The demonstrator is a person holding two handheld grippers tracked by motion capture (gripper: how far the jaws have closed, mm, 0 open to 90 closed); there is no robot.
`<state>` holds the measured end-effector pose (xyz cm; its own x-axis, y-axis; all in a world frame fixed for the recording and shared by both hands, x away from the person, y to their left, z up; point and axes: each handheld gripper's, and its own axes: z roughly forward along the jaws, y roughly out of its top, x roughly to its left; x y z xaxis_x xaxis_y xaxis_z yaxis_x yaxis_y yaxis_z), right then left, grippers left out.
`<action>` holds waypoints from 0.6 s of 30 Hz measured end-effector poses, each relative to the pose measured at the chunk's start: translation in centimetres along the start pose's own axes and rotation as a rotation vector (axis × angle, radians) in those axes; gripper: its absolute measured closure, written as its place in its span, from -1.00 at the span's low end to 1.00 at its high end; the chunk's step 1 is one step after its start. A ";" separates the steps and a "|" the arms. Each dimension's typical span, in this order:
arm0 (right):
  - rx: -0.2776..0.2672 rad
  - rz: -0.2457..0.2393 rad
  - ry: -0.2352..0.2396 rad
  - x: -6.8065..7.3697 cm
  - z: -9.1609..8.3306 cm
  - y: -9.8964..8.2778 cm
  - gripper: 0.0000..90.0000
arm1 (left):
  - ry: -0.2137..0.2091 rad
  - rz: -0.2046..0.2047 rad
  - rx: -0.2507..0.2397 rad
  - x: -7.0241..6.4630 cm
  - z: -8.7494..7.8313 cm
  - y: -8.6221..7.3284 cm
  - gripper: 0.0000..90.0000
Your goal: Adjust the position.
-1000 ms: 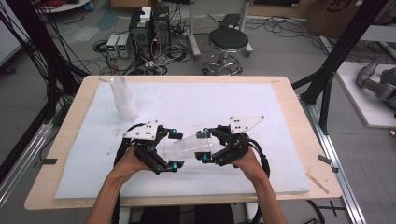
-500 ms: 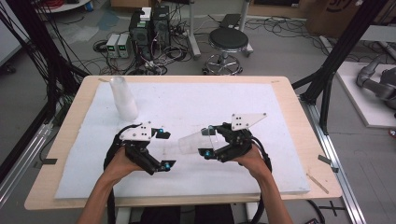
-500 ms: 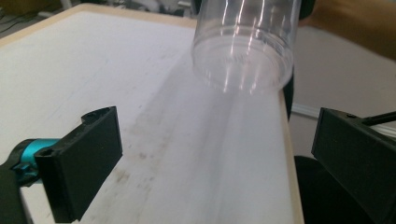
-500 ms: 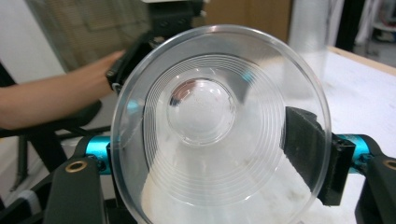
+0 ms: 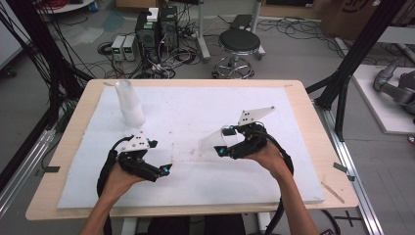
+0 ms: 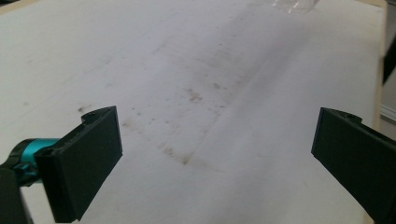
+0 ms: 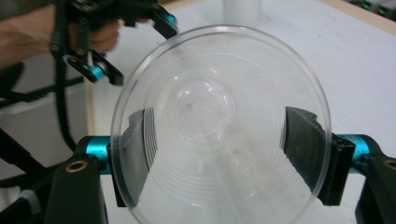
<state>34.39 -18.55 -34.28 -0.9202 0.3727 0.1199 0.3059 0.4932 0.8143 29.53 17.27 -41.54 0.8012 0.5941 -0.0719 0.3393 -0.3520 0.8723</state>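
1. The right gripper [image 5: 221, 145] hangs above the white pad [image 5: 195, 112] that covers the table [image 5: 303, 105], right of the pad's middle and toward its near edge.
2. Its jaws are clamped on a clear plastic cup [image 5: 211, 142], one pad pressing each side of the cup's wall.
3. The cup lies on its side in the grip, clear of the pad; from the high view its closed base points toward the pad's left edge.
4. In the right gripper view the cup's [image 7: 219, 126] wide round rim faces the camera, with the two black jaws seen through the clear wall at either side.
5. The left gripper [image 5: 164, 171] sits near the pad's near edge, left of the middle, well apart from the cup.
6. Its jaws stand wide apart with nothing between them; the left gripper view looks across bare, faintly stained pad [image 6: 196, 93].
7. A stack of clear cups [image 5: 129, 104] stands upright, mouth down, near the pad's far left corner.
8. The person's right hand [image 5: 266, 154] and left hand [image 5: 120, 178] each grasp a gripper body from the near side.
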 end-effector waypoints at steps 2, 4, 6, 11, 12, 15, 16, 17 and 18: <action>0.028 0.007 -0.025 -0.3 -0.1 0.3 -0.41 | 0.023 -0.018 -0.007 0.2 -0.2 -0.5 -0.96; 0.050 0.017 -0.035 -0.5 -0.2 0.5 -0.41 | 0.050 -0.028 -0.019 0.4 -0.5 -0.9 -0.96; 0.069 0.020 -0.048 -0.7 -0.2 0.6 -0.41 | 0.071 -0.048 -0.038 0.6 -0.7 -1.3 -0.96; 0.126 0.019 -0.093 -1.1 0.0 0.7 -0.41 | 0.111 -0.066 -0.080 1.0 -1.2 -2.7 -0.96; 0.135 0.025 -0.099 -1.2 0.0 0.7 -0.41 | 0.114 -0.070 -0.096 1.1 -1.3 -3.1 -0.96; 0.144 0.031 -0.110 -1.5 0.0 0.6 -0.41 | 0.131 -0.097 -0.135 1.5 -1.6 -4.4 -0.95; 0.148 0.038 -0.114 -1.5 0.0 0.6 -0.41 | 0.130 -0.107 -0.148 1.7 -1.7 -4.8 -0.95; 0.151 0.040 -0.114 -1.5 0.1 0.6 -0.41 | 0.128 -0.121 -0.153 1.9 -1.8 -4.9 -0.95; 0.155 0.036 -0.119 -1.6 0.1 0.6 -0.41 | 0.131 -0.127 -0.155 2.0 -1.8 -5.0 -0.95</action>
<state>36.09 -18.77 -34.01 -0.8752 0.4784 0.0716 0.3807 0.5898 0.7122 28.50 21.52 -45.15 0.6823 0.7192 -0.1312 0.3453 -0.1589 0.9250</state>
